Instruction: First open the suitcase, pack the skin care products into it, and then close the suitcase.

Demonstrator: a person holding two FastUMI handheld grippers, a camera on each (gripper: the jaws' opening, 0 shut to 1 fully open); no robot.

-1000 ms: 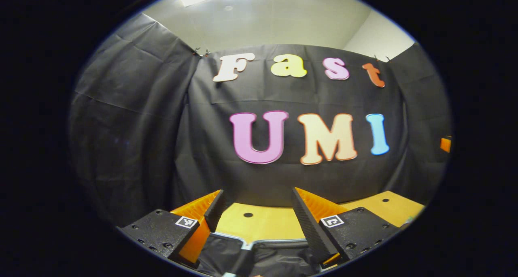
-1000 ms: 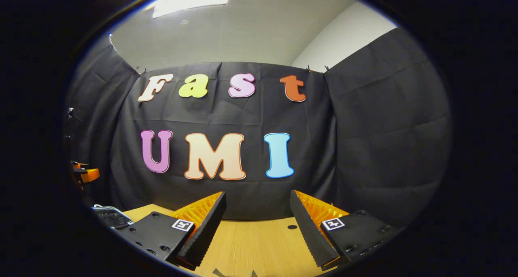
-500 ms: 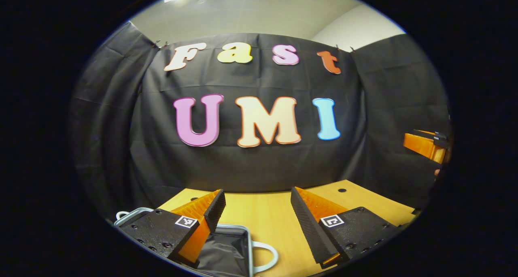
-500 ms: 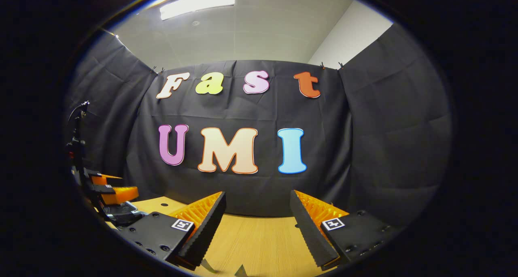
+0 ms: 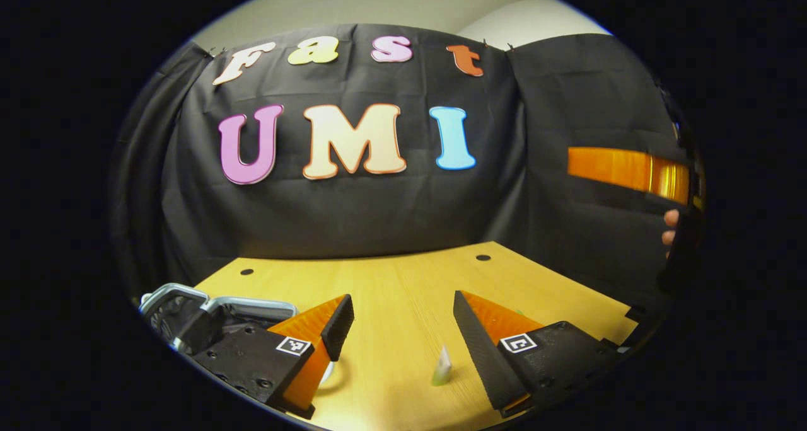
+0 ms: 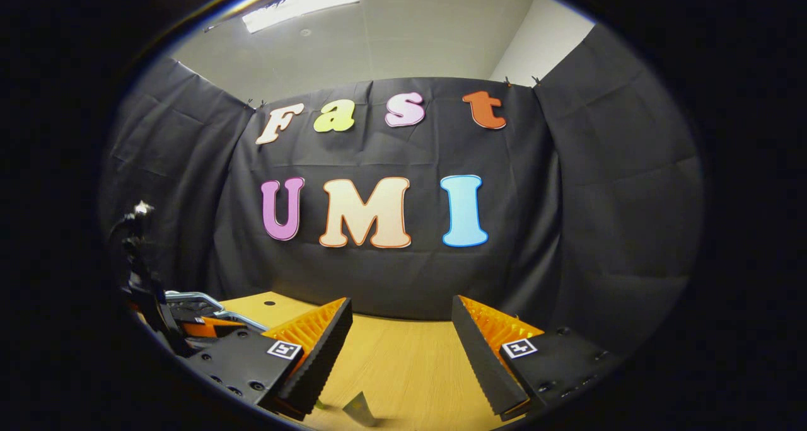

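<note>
Left gripper (image 5: pixel 400 321) is wide open over the table (image 5: pixel 403 286), holding nothing. A small tube (image 5: pixel 442 367) stands between its fingers; the suitcase (image 5: pixel 189 305) sits far left. Right gripper (image 6: pixel 398 327) is wide open too, a tube tip (image 6: pixel 359 409) below it and the suitcase (image 6: pixel 202 305) at left.

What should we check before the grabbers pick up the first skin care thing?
1. Left gripper open, nothing between its fingers: ok.
2. Right gripper open and empty: ok.
3. Small pale tube standing on the table, just ahead of the left gripper: ok.
4. Suitcase within reach at the left: ok.
5. Suitcase fully open: cannot tell.
6. Other products to pack: cannot tell.
</note>
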